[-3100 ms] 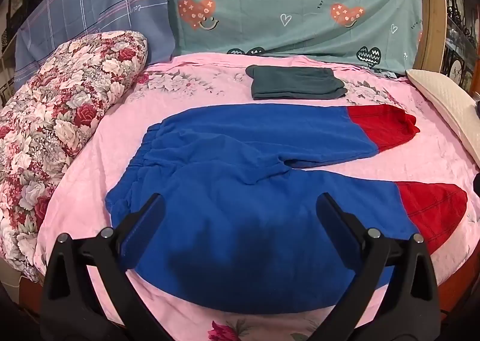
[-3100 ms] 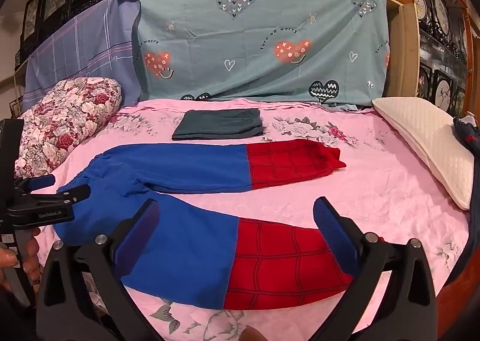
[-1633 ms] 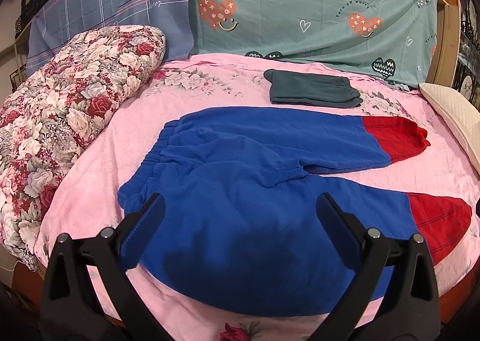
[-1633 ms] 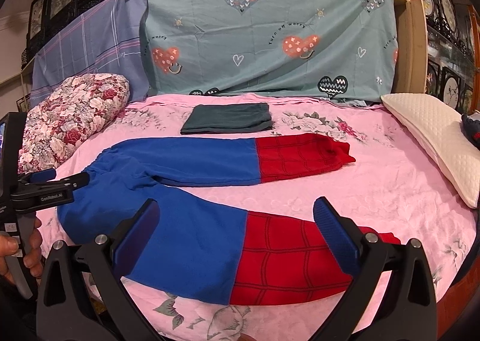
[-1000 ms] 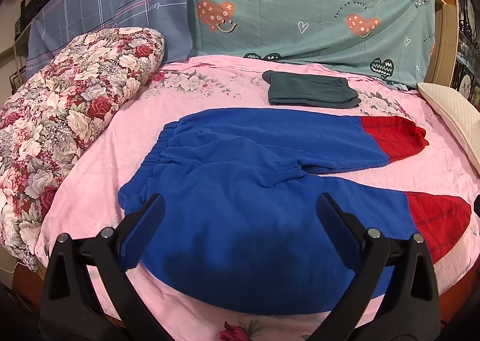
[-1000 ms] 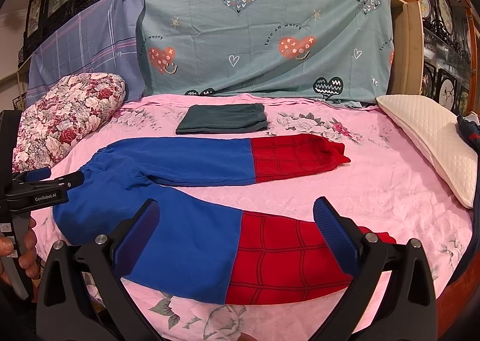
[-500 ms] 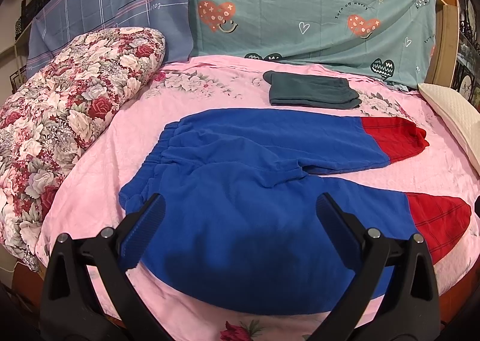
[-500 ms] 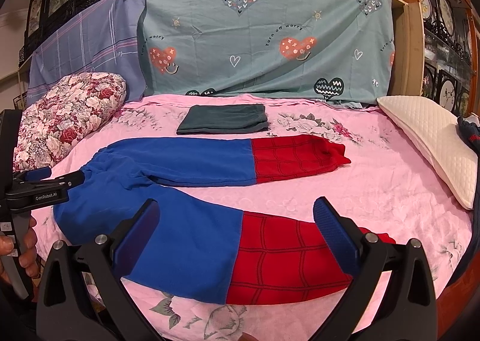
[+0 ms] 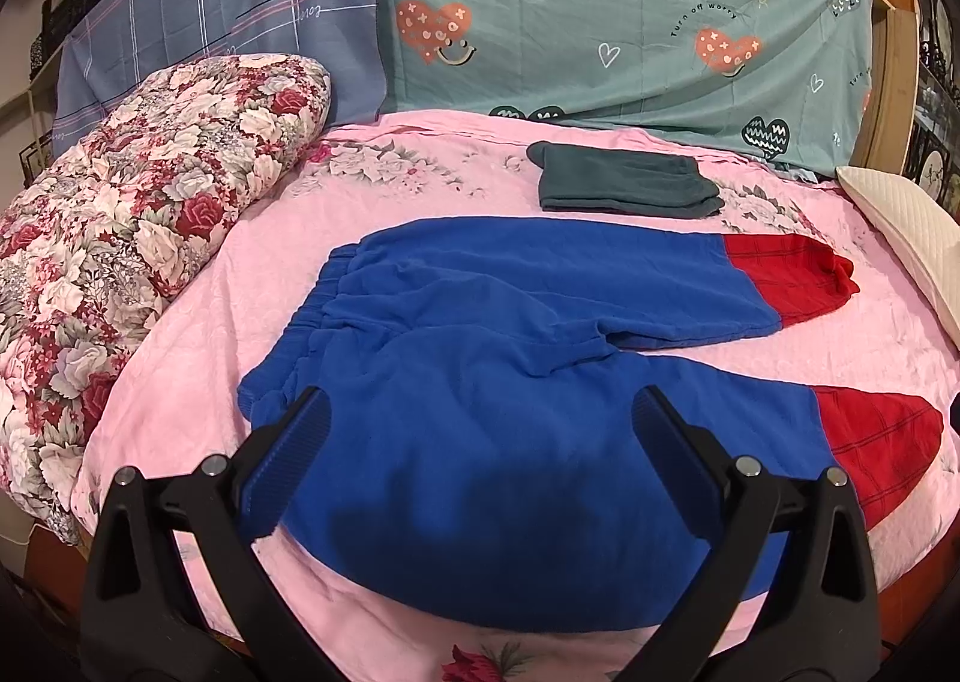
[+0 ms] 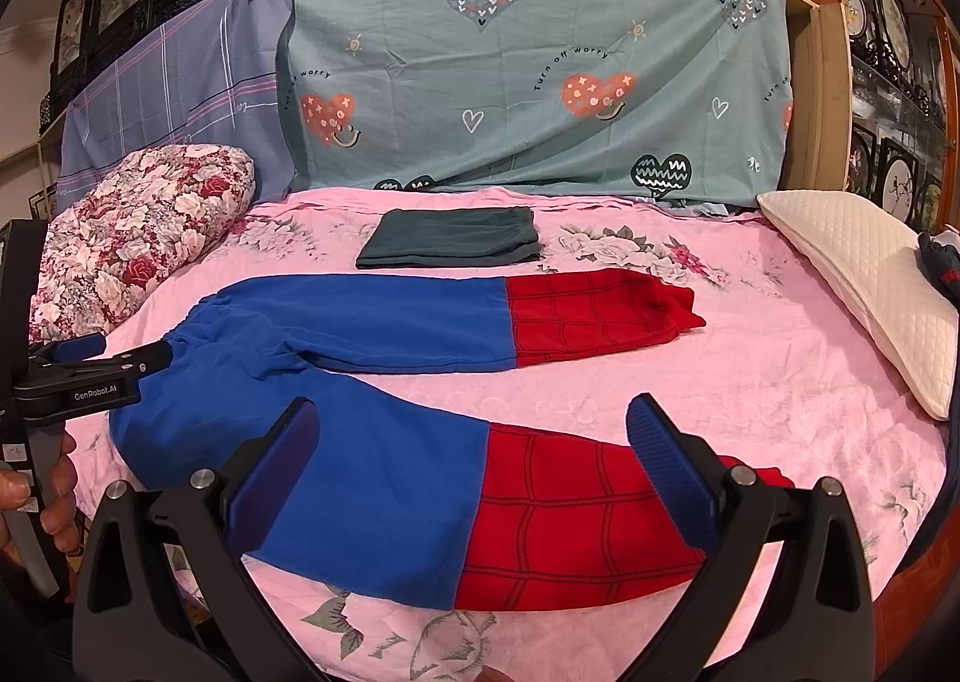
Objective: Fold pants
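Blue pants with red lower legs [image 9: 498,382] lie spread flat on the pink bed, waistband to the left, legs pointing right and splayed apart. They also show in the right wrist view [image 10: 384,442]. My left gripper [image 9: 480,430] is open and empty, hovering above the seat and near leg. It also shows in the right wrist view [image 10: 90,364] at the left, near the waistband. My right gripper [image 10: 474,442] is open and empty, above the near leg where blue meets red.
A folded dark green garment [image 9: 624,187] lies behind the pants. A floral quilt roll [image 9: 120,238] fills the bed's left side. A cream pillow [image 10: 870,286] lies at the right edge. Patterned sheets hang behind. The pink bedsheet [image 10: 750,382] has bare room at the right.
Almost nothing has changed over the last second. Both grippers hover open over the pants, which lie as before.
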### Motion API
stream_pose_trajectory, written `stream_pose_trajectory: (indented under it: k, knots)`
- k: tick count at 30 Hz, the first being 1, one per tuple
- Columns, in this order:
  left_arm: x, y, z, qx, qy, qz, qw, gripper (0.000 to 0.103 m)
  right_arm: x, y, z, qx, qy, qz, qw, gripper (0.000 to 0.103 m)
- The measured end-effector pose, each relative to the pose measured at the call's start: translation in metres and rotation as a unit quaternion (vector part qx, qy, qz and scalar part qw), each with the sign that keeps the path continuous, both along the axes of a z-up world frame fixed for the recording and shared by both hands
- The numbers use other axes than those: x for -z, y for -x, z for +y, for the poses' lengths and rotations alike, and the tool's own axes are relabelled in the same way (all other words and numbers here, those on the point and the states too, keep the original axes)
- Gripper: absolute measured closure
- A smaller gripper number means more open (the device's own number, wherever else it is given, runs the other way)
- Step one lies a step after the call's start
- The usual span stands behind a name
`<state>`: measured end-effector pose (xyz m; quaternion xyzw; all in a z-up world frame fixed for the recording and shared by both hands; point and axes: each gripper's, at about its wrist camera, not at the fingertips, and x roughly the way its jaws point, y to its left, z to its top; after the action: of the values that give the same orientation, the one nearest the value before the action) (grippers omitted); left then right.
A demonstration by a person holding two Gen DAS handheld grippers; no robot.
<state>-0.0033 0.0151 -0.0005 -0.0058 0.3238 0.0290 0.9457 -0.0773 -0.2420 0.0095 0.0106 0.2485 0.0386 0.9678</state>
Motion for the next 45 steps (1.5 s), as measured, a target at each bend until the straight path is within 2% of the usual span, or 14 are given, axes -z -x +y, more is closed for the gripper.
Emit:
stream_pose_trajectory:
  k: [6, 10, 15, 19, 22, 24, 28, 30, 35, 38, 40, 42, 43, 45]
  knots:
    - [-0.005, -0.005, 0.01, -0.001, -0.016, -0.005, 0.9999, 0.002, -0.003, -0.002, 0.001, -0.028, 0.008, 0.002, 1.0, 0.001]
    - [-0.028, -0.027, 0.05, -0.041, -0.056, -0.029, 0.9972, 0.002, -0.015, -0.017, -0.007, -0.087, 0.028, 0.008, 0.996, 0.001]
    - [-0.046, -0.08, 0.108, -0.075, -0.054, -0.019, 0.9955, 0.002, -0.037, -0.069, -0.012, -0.138, 0.07, 0.03, 0.988, 0.001]
    - [-0.021, -0.139, 0.127, -0.053, -0.076, 0.043, 0.9948, 0.002, -0.042, -0.111, 0.002, -0.184, 0.078, 0.053, 0.978, 0.01]
    - [0.002, -0.17, 0.132, -0.039, -0.062, 0.076, 0.9944, 0.002, -0.033, -0.151, 0.028, -0.221, 0.115, 0.063, 0.966, 0.017]
    - [0.01, -0.184, 0.131, -0.036, -0.05, 0.079, 0.9949, 0.002, -0.019, -0.18, 0.049, -0.256, 0.135, 0.085, 0.953, 0.02]
    - [0.02, -0.218, 0.115, -0.01, -0.043, 0.082, 0.9957, 0.002, 0.005, -0.245, 0.074, -0.281, 0.159, 0.12, 0.939, 0.02]
    - [0.03, -0.236, 0.109, 0.0, -0.043, 0.094, 0.9946, 0.002, 0.018, -0.276, 0.086, -0.296, 0.166, 0.131, 0.931, 0.02]
    - [0.059, -0.265, 0.111, -0.007, -0.032, 0.141, 0.9895, 0.003, 0.048, -0.334, 0.112, -0.329, 0.178, 0.171, 0.912, 0.033]
    - [0.076, -0.272, 0.114, -0.008, -0.039, 0.175, 0.9837, 0.026, 0.07, -0.357, 0.121, -0.337, 0.194, 0.198, 0.9, 0.035]
    - [0.083, -0.27, 0.112, 0.002, -0.047, 0.178, 0.983, 0.038, 0.083, -0.365, 0.123, -0.352, 0.194, 0.226, 0.887, 0.058]
    - [0.083, -0.27, 0.111, 0.005, -0.045, 0.179, 0.9828, 0.046, 0.084, -0.368, 0.12, -0.382, 0.155, 0.246, 0.877, 0.075]
    - [0.082, -0.271, 0.114, 0.007, -0.035, 0.18, 0.983, 0.053, 0.084, -0.37, 0.121, -0.389, 0.151, 0.247, 0.875, 0.092]
    - [0.081, -0.273, 0.115, 0.011, -0.02, 0.184, 0.9827, 0.06, 0.08, -0.368, 0.119, -0.395, 0.141, 0.252, 0.872, 0.097]
